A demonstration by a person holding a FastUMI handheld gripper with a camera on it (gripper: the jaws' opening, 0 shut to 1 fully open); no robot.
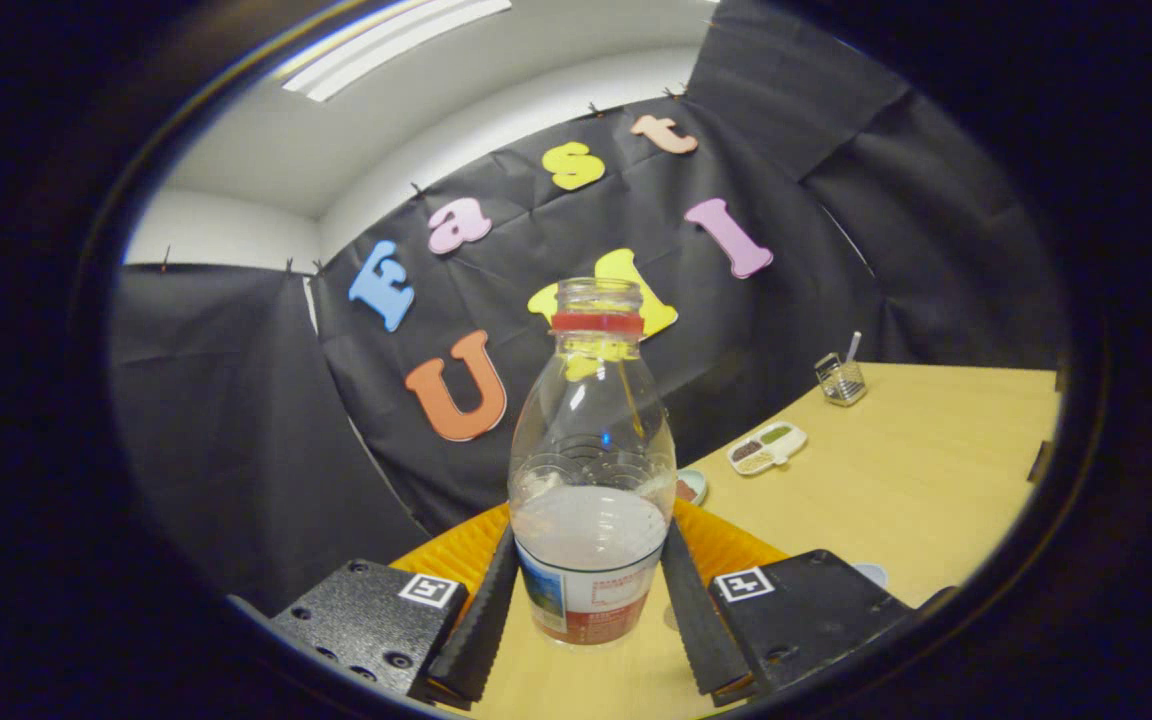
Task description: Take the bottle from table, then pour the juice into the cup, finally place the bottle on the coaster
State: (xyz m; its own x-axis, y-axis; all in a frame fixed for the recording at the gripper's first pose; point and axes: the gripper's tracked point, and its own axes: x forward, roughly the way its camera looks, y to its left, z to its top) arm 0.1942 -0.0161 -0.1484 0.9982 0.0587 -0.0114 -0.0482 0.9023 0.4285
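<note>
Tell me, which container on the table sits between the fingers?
The clear bottle; the divided dish and wire holder lie far beyond the gripper.

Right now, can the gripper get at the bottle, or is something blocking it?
Probably yes. The gripper already straddles the bottle, jaws on either side of its lower body, apparently touching or nearly so. Nothing sits between them. The orange coaster lies just behind, clear of the jaws.

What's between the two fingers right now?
The bottle, uncapped and upright, stands between the gripper's fingers in the gripper view; both fingers press its lower body.
</note>
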